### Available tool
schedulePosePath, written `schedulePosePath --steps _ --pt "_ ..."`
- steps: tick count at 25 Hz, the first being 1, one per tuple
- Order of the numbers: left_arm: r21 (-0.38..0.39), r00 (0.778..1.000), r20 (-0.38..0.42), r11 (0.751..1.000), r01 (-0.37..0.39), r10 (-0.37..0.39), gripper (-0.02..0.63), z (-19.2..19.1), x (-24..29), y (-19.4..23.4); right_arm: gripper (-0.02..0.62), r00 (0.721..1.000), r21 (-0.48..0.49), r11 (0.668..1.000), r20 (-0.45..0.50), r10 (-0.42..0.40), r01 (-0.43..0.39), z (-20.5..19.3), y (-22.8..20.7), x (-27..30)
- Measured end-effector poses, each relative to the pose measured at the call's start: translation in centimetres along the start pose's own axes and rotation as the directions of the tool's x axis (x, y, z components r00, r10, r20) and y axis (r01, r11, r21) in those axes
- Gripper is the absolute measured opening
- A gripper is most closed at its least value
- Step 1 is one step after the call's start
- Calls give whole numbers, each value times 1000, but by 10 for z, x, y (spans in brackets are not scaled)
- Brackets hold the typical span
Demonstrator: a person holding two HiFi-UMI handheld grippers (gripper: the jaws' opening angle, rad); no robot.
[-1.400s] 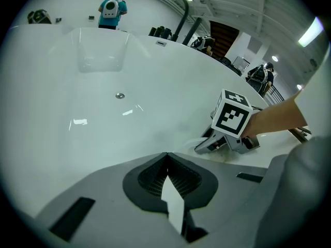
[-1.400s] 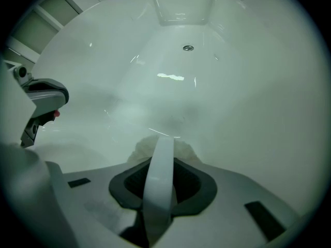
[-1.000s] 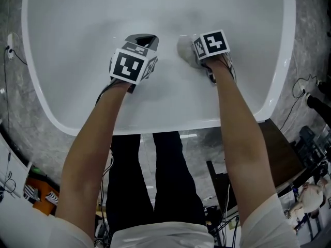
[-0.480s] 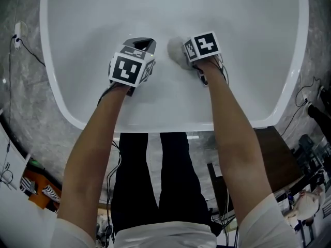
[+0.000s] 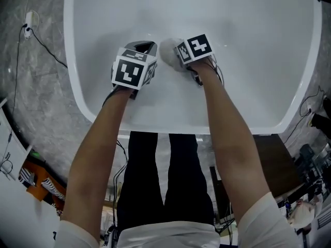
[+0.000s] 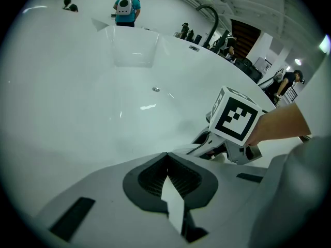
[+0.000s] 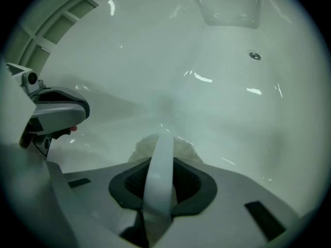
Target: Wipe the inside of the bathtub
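Observation:
The white bathtub fills the head view, and both grippers reach down inside it near the near wall. My right gripper is shut on a pale grey cloth pressed against the tub's surface. In the right gripper view the cloth bulges out beyond the closed jaws of the right gripper. My left gripper hovers just left of the cloth, shut with nothing in it. The left gripper shows its jaws pressed together, with the right gripper's marker cube close by on its right.
A small round drain fitting sits on the tub's far slope. Cables trail over the stone floor left of the tub. A curved faucet and people stand beyond the far rim. Clutter lies at the lower right.
My right gripper has slid left across the tub with the cloth, closing most of the gap to the left gripper. The left gripper has hardly moved.

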State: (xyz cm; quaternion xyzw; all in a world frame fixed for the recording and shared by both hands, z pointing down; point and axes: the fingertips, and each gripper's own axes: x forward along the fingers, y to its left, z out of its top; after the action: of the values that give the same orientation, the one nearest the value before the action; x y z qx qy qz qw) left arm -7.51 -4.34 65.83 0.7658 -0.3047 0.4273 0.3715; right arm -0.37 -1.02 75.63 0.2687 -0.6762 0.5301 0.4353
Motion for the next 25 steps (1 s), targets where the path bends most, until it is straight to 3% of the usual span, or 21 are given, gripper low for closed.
schedulePosePath --steps 9,15,21,25 --pt "-124 999 3 991 -45 46 12 -15 -22 35 92 993 -89 990 20 115 -113 32 61 27" --pt "-184 997 13 981 -66 70 12 -20 -32 53 92 973 -133 967 37 226 -219 47 95 42" --pt "-244 996 35 967 -71 82 12 -20 -38 60 92 953 -117 949 45 298 -292 53 108 53" --pt "-288 996 42 956 -64 80 12 -19 -37 62 92 952 -96 949 42 304 -299 53 104 57"
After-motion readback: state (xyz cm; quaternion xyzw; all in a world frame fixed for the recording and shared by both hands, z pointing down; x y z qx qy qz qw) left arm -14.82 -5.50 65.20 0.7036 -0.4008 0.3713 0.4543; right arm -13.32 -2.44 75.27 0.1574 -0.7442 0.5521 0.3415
